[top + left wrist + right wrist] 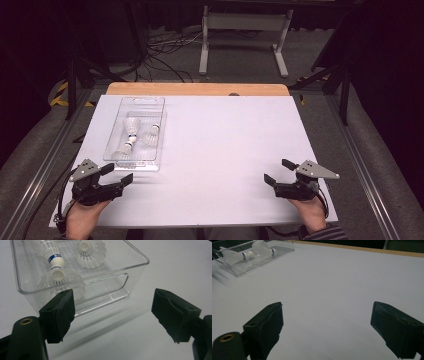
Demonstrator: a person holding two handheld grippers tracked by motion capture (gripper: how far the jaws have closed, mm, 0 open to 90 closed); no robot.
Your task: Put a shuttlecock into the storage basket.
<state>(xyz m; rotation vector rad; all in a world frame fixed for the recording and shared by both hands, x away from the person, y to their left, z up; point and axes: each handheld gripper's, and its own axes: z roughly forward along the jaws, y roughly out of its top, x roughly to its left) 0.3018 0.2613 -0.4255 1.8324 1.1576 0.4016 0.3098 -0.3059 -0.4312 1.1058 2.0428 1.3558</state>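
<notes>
A clear plastic bin (112, 139) lies on the left half of the white table (225, 140) and holds three white shuttlecocks (131, 126). In the left gripper view the bin's near wall (100, 287) is close ahead, with shuttlecocks (90, 251) inside it. My left gripper (119, 174) rests just in front of the bin's near end, open and holding nothing. At the table's front right my right gripper (277, 172) is open too, pointing left across bare table. In the right gripper view the bin (262, 258) is far off at the upper left.
A wooden strip (197, 89) runs along the table's far edge. Beyond it stand a white metal frame (242, 40) and loose cables (165, 47) on the grey floor. Metal rails (370, 170) flank the table on both sides.
</notes>
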